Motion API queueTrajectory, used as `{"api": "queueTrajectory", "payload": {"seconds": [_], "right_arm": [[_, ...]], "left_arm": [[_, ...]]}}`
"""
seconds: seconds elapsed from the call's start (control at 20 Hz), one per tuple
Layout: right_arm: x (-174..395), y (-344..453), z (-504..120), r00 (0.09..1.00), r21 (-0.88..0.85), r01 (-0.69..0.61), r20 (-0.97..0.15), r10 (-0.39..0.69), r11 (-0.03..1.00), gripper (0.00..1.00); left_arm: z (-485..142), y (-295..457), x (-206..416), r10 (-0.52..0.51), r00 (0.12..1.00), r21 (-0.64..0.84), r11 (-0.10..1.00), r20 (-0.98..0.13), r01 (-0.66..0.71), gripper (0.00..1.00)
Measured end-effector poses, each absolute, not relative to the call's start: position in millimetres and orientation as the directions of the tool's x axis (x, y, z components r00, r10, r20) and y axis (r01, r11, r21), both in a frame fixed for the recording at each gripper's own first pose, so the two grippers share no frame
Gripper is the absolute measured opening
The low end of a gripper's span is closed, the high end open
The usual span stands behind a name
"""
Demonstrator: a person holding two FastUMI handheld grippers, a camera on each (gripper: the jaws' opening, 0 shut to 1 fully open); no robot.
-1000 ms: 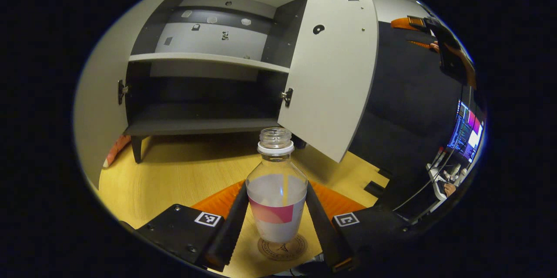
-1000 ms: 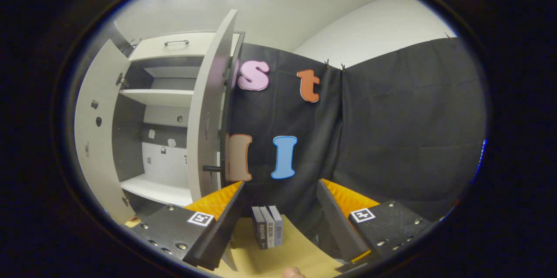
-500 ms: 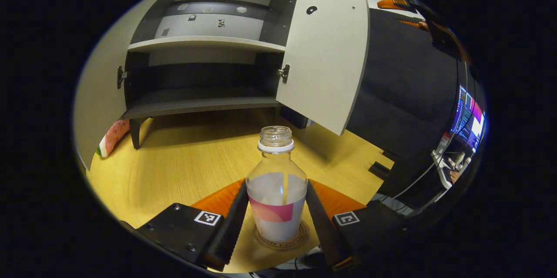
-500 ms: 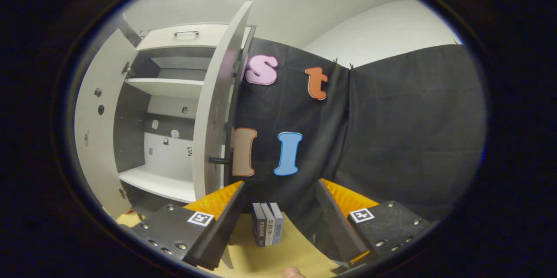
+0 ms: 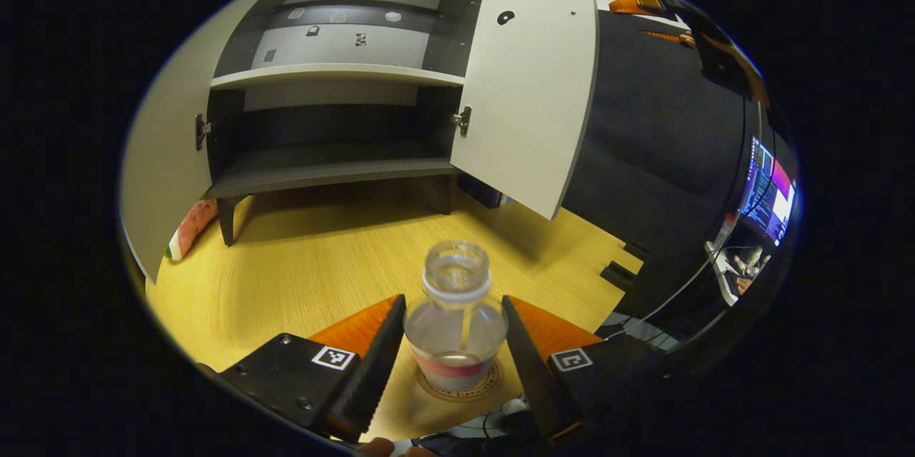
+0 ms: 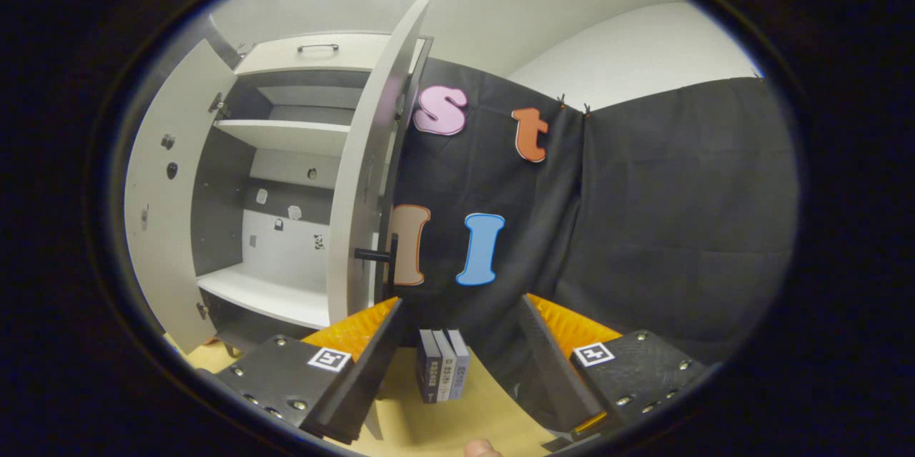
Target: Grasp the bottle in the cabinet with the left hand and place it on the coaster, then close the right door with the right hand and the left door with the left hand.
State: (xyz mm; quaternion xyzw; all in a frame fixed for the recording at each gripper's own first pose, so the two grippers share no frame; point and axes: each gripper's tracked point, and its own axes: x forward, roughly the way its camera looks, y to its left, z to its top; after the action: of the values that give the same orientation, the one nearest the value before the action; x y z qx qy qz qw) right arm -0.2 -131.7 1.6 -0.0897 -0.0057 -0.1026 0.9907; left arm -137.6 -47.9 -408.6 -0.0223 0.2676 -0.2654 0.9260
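A clear uncapped bottle (image 5: 456, 321) with a pink and white label stands upright on the round coaster (image 5: 437, 392) near the table's front edge. My left gripper (image 5: 452, 300) is open, its fingers close on either side of the bottle and looking down on its neck. The cabinet (image 5: 329, 171) stands behind with both doors swung out: right door (image 5: 529, 85), left door (image 5: 161, 178). My right gripper (image 6: 457, 303) is open and holds nothing. It faces the right door's edge (image 6: 361, 192) and its dark handle (image 6: 373, 254) up to the left.
Three upright books (image 6: 443, 375) stand on the wooden table (image 5: 300, 271) beyond my right gripper, against the black cloth. A reddish object (image 5: 187, 228) lies by the cabinet's left leg. A lit monitor (image 5: 768, 196) and cables sit off the table's right side.
The bottle came down onto the coaster. My left gripper's fingers eased slightly apart and the gripper rose, so the bottle sits lower in its view. My right gripper drifted a little toward the right door.
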Motion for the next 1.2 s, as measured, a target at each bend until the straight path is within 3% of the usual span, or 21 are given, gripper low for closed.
{"api": "queueTrajectory", "payload": {"seconds": [0.1, 0.2, 0.25, 0.65, 1.1, 1.2], "right_arm": [[0, -132, 1, 0.979, -0.177, 0.205, 0.032, -0.203, 0.963, 1.0], [-1, -134, 1, 0.978, -0.177, 0.208, 0.034, -0.205, 0.962, 0.94], [0, -135, 0, 0.978, -0.175, 0.208, 0.032, -0.206, 0.962, 0.98], [5, -139, -7, 0.977, -0.16, 0.212, 0.021, -0.212, 0.964, 0.98], [10, -141, -4, 0.977, -0.147, 0.211, 0.033, -0.208, 0.966, 0.98], [11, -142, -3, 0.977, -0.136, 0.212, 0.035, -0.209, 0.968, 0.94]], "left_arm": [[-407, -50, -137, -0.506, 0.71, -0.182, 0.856, -0.489, 0.485, 0.9], [-405, -51, -136, -0.508, 0.706, -0.176, 0.853, -0.494, 0.491, 0.9], [-405, -52, -137, -0.511, 0.704, -0.173, 0.851, -0.493, 0.496, 0.9], [-381, -60, -131, -0.53, 0.7, -0.171, 0.838, -0.479, 0.518, 0.9], [-293, -61, -87, -0.484, 0.787, -0.089, 0.867, -0.383, 0.49, 0.9], [-265, -61, -74, -0.465, 0.809, -0.049, 0.875, -0.358, 0.482, 0.9]]}}
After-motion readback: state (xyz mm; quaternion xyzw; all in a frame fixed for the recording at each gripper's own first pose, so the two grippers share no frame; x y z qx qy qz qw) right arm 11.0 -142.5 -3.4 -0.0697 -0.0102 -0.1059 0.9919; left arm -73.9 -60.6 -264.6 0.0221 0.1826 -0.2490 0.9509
